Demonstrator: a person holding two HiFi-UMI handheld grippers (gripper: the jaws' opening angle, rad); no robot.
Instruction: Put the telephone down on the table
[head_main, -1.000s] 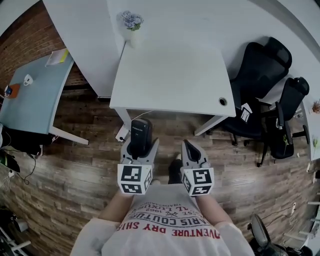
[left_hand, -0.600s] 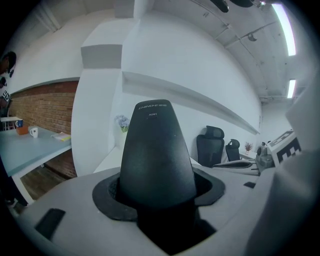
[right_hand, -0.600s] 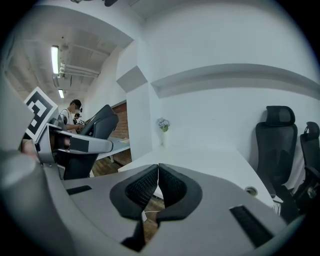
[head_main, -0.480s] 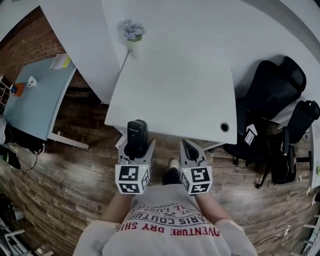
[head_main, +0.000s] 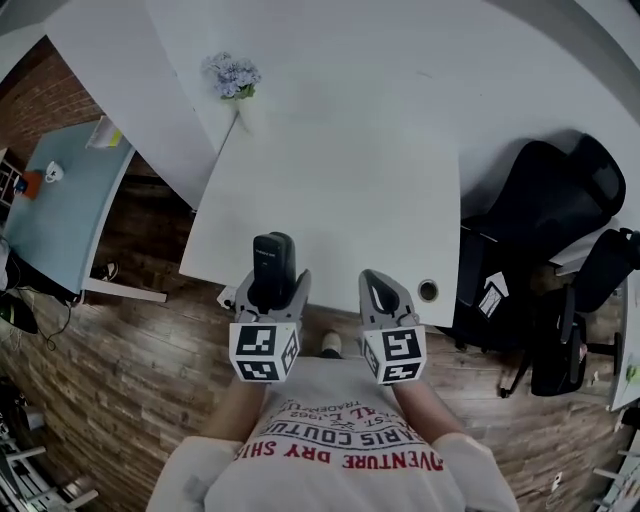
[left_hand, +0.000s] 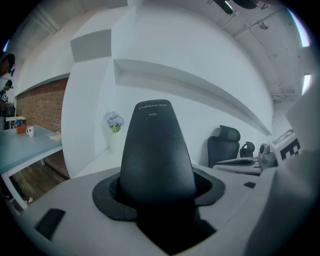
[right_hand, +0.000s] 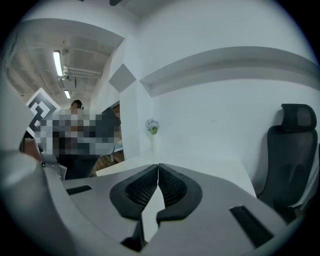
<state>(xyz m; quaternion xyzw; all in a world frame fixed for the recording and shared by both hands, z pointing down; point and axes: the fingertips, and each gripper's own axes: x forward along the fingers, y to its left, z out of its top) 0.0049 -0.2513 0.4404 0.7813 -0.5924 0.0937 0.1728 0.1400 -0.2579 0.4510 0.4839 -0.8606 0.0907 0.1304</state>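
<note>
A black cordless telephone (head_main: 273, 262) stands up between the jaws of my left gripper (head_main: 270, 296), which is shut on its lower part. In the left gripper view the telephone (left_hand: 156, 150) fills the middle, gripped by the dark pads (left_hand: 107, 192). It hangs just over the near edge of the white table (head_main: 340, 190). My right gripper (head_main: 377, 290) is level with it at the right, shut with nothing in it; its pads (right_hand: 172, 186) meet in the right gripper view. The table (right_hand: 200, 162) lies ahead.
A vase of pale flowers (head_main: 232, 76) stands at the table's far left corner. A cable hole (head_main: 428, 291) sits near the front right corner. Black office chairs (head_main: 545, 200) stand at the right. A light blue table (head_main: 60, 210) with a cup is at the left.
The person has stepped up to the white table; both grippers now reach its near edge instead of hanging over the wood floor. The left grip on the telephone is unchanged.
</note>
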